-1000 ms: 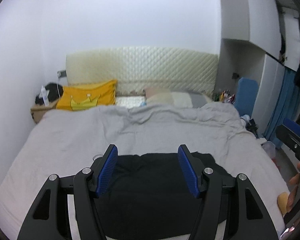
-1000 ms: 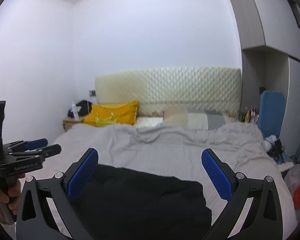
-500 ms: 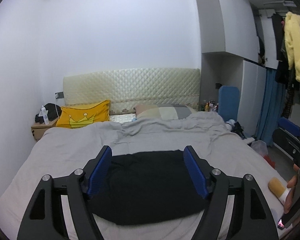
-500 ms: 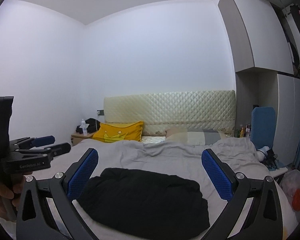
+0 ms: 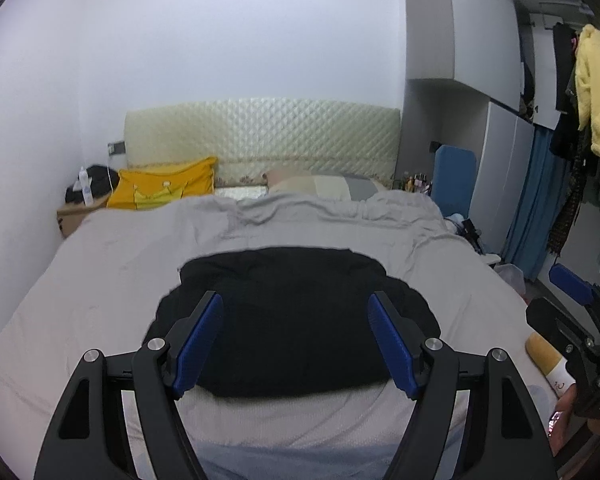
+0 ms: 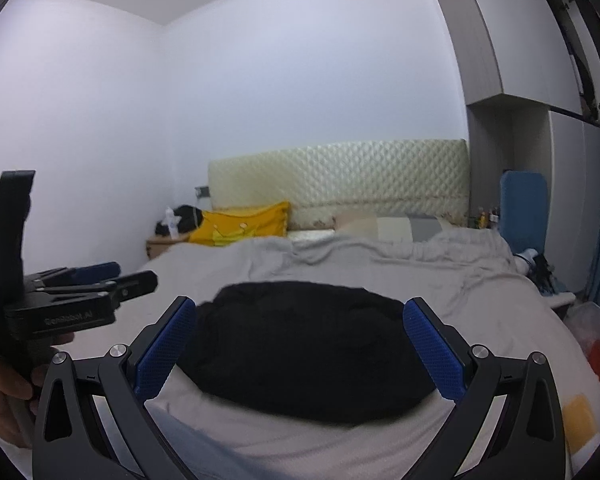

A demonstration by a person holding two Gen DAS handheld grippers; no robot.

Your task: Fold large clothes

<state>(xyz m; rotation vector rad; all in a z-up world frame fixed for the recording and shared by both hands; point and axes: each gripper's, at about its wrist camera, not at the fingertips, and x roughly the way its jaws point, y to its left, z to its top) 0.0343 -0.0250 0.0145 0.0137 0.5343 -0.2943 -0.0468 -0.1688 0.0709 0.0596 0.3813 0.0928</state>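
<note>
A black garment [image 5: 296, 316] lies folded into a compact bundle on the grey bed cover [image 5: 100, 272]; it also shows in the right wrist view [image 6: 300, 344]. My left gripper [image 5: 296, 336] is open and empty, held in the air short of the garment. My right gripper [image 6: 300, 344] is open and empty, also back from the garment. The right gripper shows at the right edge of the left wrist view [image 5: 572, 320]. The left gripper shows at the left of the right wrist view [image 6: 60, 300].
A yellow pillow [image 5: 164, 192] and a grey-beige pillow [image 5: 324, 186] lie against the quilted headboard [image 5: 260, 136]. A bedside table [image 5: 72, 216] stands far left. Wardrobes [image 5: 496, 128], hanging clothes [image 5: 592, 88] and floor clutter [image 5: 512, 274] are on the right.
Both grippers have pulled back and away from the black garment, which now lies free on the bed. Both stay open.
</note>
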